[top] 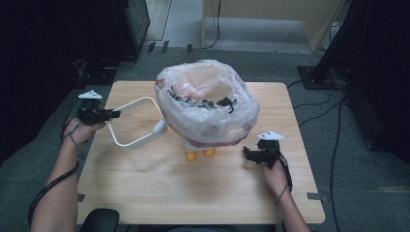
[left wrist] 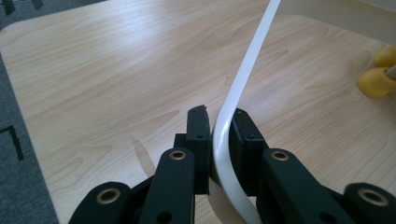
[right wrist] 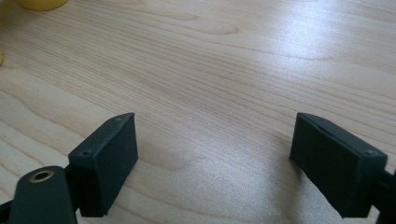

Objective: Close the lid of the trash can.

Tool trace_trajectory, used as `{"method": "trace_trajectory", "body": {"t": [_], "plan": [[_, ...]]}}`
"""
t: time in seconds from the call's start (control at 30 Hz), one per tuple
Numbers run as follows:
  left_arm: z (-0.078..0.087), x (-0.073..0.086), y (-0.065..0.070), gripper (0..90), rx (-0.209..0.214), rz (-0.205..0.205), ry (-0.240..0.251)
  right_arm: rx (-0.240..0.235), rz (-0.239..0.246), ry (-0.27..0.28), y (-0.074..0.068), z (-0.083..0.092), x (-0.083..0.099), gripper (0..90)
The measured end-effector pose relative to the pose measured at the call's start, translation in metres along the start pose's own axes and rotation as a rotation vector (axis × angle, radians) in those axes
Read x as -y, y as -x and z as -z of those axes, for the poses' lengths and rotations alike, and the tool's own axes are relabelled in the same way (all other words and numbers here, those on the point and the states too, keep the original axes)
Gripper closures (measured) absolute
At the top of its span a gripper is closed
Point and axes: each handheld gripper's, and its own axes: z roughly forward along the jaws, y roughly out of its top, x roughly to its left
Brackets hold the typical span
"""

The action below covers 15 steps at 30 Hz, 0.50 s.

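Observation:
A small bin lined with a clear plastic bag [top: 205, 104] stands mid-table on yellow feet [top: 200, 154]; dark scraps lie inside it. A white loop handle [top: 159, 127] swings out from the bin's left side. My left gripper [top: 113, 114] is shut on that handle's far end and holds it above the table. In the left gripper view the white strip [left wrist: 243, 79] runs up from between the pads [left wrist: 219, 121], with a yellow foot [left wrist: 376, 81] at the right. My right gripper [top: 247, 153] rests low to the right of the bin, open [right wrist: 215, 140], with bare wood between its jaws.
The wooden table [top: 193, 193] has free surface in front of the bin. Cables [top: 333, 145] trail over the grey floor on the right. Dark equipment [top: 58, 43] stands at the far left, and a light wooden unit [top: 270, 19] behind.

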Motion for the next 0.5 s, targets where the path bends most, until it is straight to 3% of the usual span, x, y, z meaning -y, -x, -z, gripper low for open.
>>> {"method": "trace_trajectory", "body": {"t": [0.5], "plan": [[0.041,-0.025,-0.006,80.5,-0.022,-0.024,-0.014,0.0,0.001,0.0,0.0,0.0,0.0,14.8]]}}
